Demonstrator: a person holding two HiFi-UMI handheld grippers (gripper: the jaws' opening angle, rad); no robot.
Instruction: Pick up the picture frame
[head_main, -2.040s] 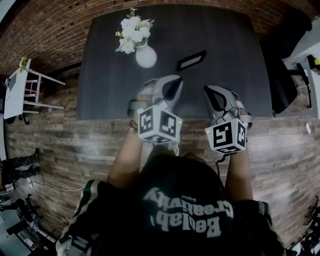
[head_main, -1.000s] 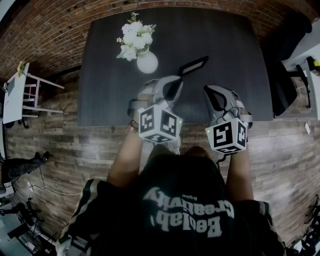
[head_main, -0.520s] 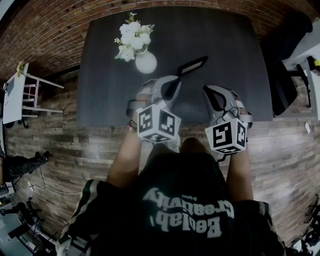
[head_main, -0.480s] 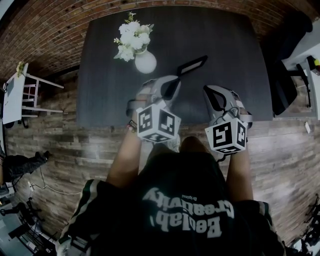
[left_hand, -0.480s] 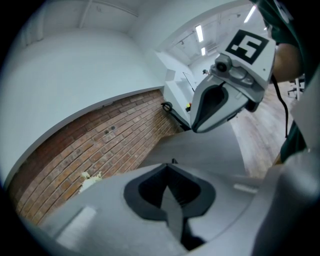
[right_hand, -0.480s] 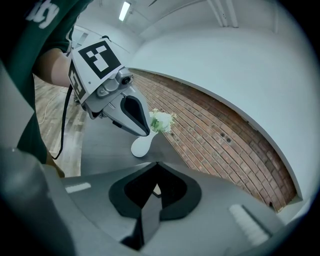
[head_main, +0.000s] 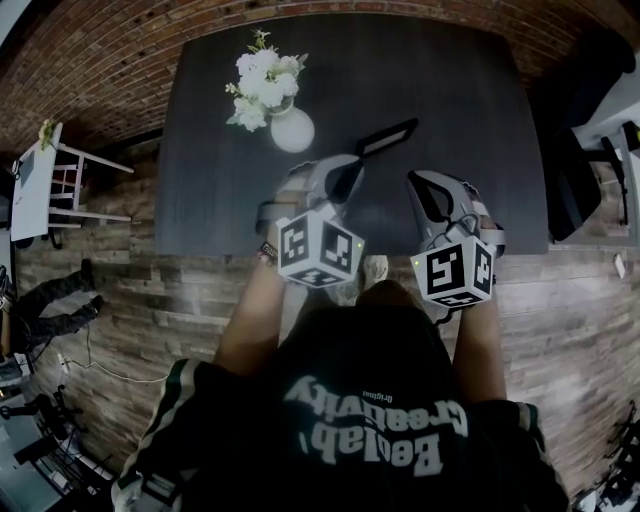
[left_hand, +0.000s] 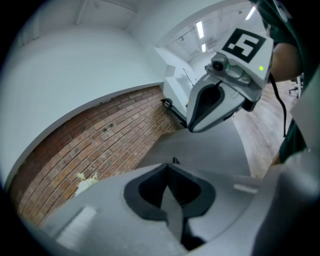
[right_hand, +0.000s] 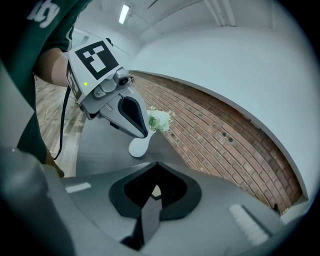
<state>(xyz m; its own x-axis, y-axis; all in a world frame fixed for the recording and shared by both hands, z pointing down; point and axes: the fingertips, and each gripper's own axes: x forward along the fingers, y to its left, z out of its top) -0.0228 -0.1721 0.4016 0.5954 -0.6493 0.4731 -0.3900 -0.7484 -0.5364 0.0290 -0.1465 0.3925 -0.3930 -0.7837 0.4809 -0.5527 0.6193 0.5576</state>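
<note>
Just beyond left claw (head_main: 350, 168) (closed, empty): picture frame (head_main: 386, 137).

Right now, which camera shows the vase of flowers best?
The head view: the vase stands whole on the table, seen from above. The right gripper view shows it from the side, partly behind the left gripper. The left gripper view catches only a few blossoms.

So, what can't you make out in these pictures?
Picture frame: its contents. Too small and slanted in the head view; mostly hidden behind the jaws in both gripper views.
Vase: in the left gripper view, hidden behind the left gripper; only the flowers show.
Table: part of its near edge, head view, covered by the right gripper.
</note>
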